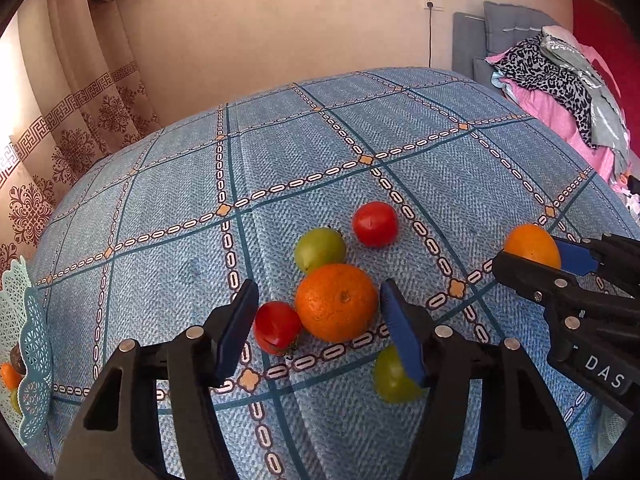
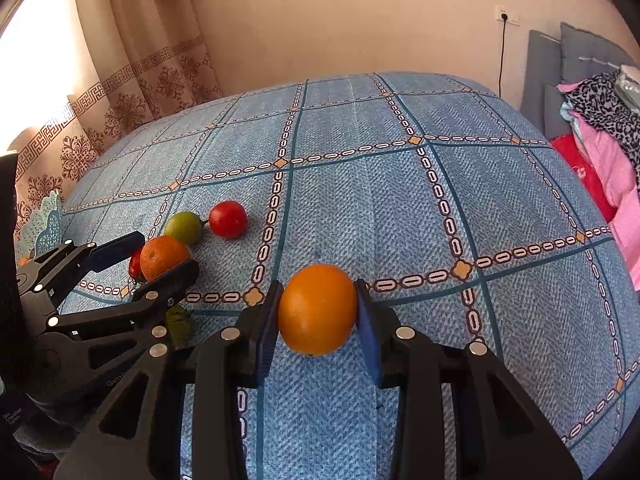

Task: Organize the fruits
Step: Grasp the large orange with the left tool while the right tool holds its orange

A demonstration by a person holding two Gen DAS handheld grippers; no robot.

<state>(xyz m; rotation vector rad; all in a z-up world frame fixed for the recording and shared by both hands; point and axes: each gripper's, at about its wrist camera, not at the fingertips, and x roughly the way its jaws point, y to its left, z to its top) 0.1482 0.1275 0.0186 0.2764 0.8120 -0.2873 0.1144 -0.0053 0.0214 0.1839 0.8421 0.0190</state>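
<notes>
My right gripper [image 2: 318, 304] is shut on a smooth orange [image 2: 317, 308], both blue pads pressed to its sides; I cannot tell if it touches the cloth. The left wrist view shows that gripper [image 1: 532, 256] with its orange [image 1: 532, 245] at the right. My left gripper [image 1: 320, 328] is open, straddling a dimpled orange [image 1: 336, 302] and a red tomato [image 1: 277, 327] on the table. Beyond them lie a green tomato [image 1: 320, 246] and another red tomato [image 1: 375, 224]. A second green tomato [image 1: 390, 382] sits partly hidden under the left gripper's right finger.
A blue checked tablecloth [image 1: 400, 140] covers the table. A pale turquoise lattice basket [image 1: 30, 344] stands at the left edge with some fruit inside. A curtain [image 1: 80, 100] hangs behind on the left. Piled clothes [image 1: 560, 80] lie past the table's right side.
</notes>
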